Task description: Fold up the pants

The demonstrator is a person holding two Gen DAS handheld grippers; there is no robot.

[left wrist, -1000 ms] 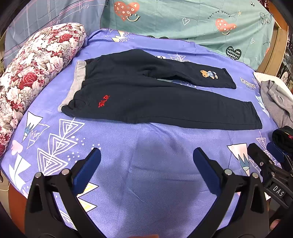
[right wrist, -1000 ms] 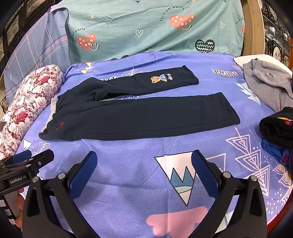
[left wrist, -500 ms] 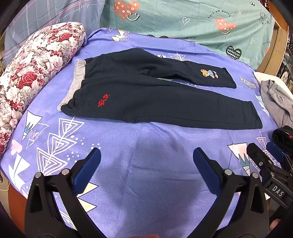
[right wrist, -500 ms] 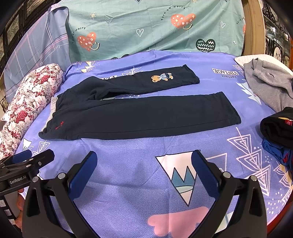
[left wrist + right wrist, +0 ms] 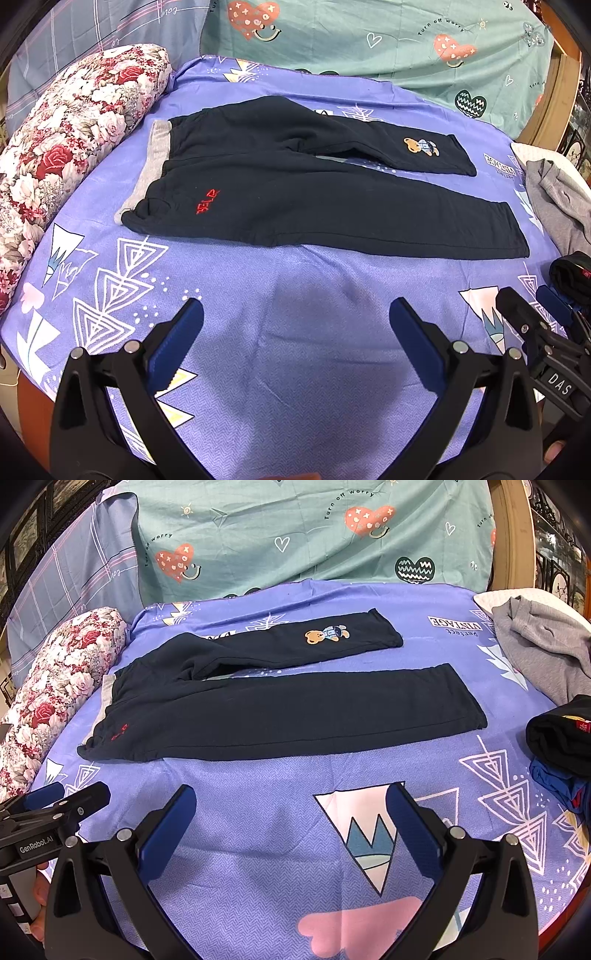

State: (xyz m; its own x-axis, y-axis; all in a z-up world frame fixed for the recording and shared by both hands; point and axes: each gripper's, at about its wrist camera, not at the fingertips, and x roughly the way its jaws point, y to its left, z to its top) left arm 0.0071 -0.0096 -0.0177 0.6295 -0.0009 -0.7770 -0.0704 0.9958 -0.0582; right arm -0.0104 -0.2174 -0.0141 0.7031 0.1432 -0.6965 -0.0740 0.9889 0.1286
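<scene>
Both grippers are hovering low over the bedsheet [image 5: 295,369], jaws spread wide and holding nothing: the left gripper [image 5: 295,325] and the right gripper [image 5: 291,805] are sitting side by side, each showing at the edge of the other's view. Against the frames from 1 second ago almost nothing is changing; the pants [image 5: 314,199] are creeping only slightly within the views, so folding is probably not yet starting and a first grasp is still to come. Well ahead of the jaws, the pants are lying flat, 2 legs spread apart, waistband [image 5: 155,166] toward the left. The near leg is carrying red stitching [image 5: 207,201]; the far leg is showing a bear patch [image 5: 421,146], with a floral bolster [image 5: 66,140] beyond the waistband
</scene>
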